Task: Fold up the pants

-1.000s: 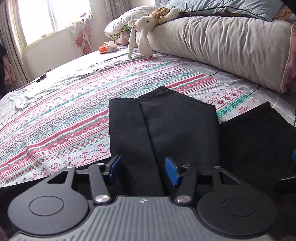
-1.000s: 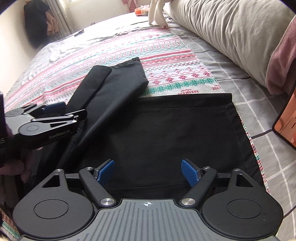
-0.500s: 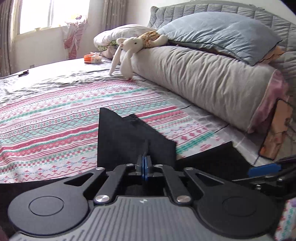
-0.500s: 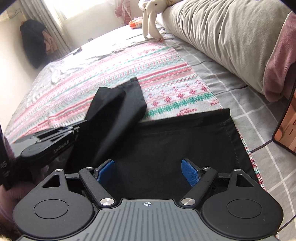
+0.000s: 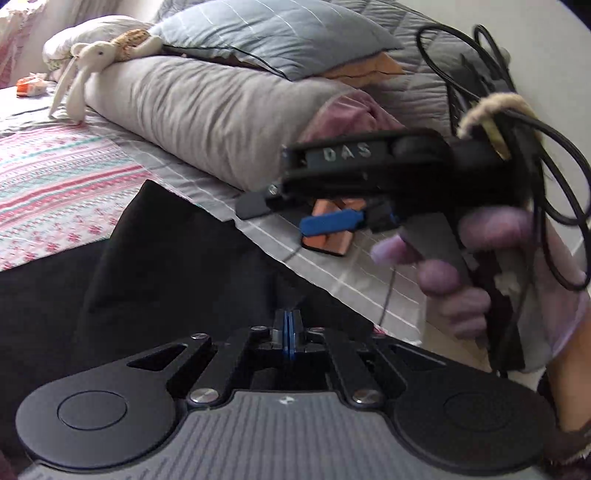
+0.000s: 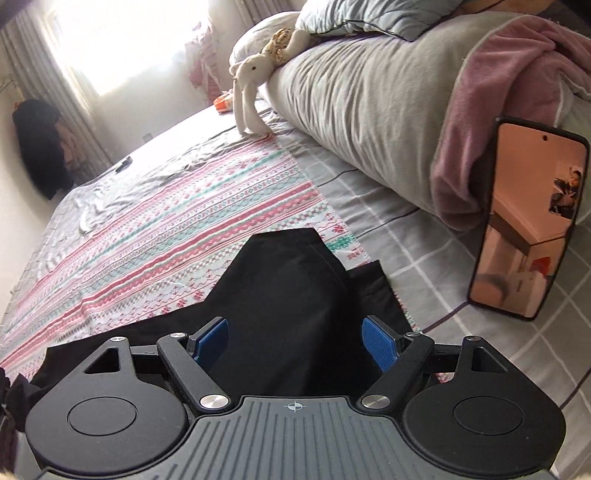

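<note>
The black pants (image 5: 177, 258) lie on the patterned bedspread, with the leg part folded over the waist part (image 6: 291, 291). My left gripper (image 5: 289, 332) is shut on the pants' black fabric near the bed's right side. My right gripper (image 6: 293, 343) is open and empty, with its blue pads (image 6: 380, 345) on either side of the folded fabric, above it. The right gripper also shows in the left wrist view (image 5: 332, 221), held in a gloved hand to the right, above the grey sheet.
A phone (image 6: 528, 225) leans upright against the long grey bolster (image 6: 369, 99) at the right. A stuffed rabbit (image 6: 255, 81) hangs off the bolster's far end. Pillows (image 5: 273, 33) sit behind it. The striped bedspread (image 6: 166, 236) stretches to the left.
My left gripper closed on the pant leg and carried it right, over the waist part. My right gripper stayed open and rose a little.
</note>
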The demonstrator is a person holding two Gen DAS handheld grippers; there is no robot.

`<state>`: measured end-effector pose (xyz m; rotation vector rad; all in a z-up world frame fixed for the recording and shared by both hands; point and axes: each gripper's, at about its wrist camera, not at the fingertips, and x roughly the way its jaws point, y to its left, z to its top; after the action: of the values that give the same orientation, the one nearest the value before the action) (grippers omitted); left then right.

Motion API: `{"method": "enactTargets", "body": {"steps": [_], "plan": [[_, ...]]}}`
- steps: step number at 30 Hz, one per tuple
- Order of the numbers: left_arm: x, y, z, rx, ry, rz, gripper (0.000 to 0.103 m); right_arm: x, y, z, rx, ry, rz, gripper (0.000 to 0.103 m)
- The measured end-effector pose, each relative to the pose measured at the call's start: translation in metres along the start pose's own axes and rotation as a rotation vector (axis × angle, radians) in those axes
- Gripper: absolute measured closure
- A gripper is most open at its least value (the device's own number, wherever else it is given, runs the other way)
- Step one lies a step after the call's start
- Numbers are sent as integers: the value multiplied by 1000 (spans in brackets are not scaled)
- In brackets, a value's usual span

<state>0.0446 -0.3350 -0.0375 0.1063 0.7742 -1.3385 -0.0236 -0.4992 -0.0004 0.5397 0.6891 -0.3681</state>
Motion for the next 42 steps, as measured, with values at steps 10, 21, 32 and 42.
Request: {"method": "enactTargets", "body": {"steps": [10,21,32,42], "plan": [[15,-13,-28,93,199,-102,58,1,-36,-9,39,37,-38,22],[-41,7,-37,16,72,160,14,16,-27,-22,-48,115,-61,22],[-52,-11,-63,97,52,302,13,9,4,-45,-274,146,-29,22],[-61,-26,-91,252,56,512,44,-8,24,-103,-583,143,19,22]]}}
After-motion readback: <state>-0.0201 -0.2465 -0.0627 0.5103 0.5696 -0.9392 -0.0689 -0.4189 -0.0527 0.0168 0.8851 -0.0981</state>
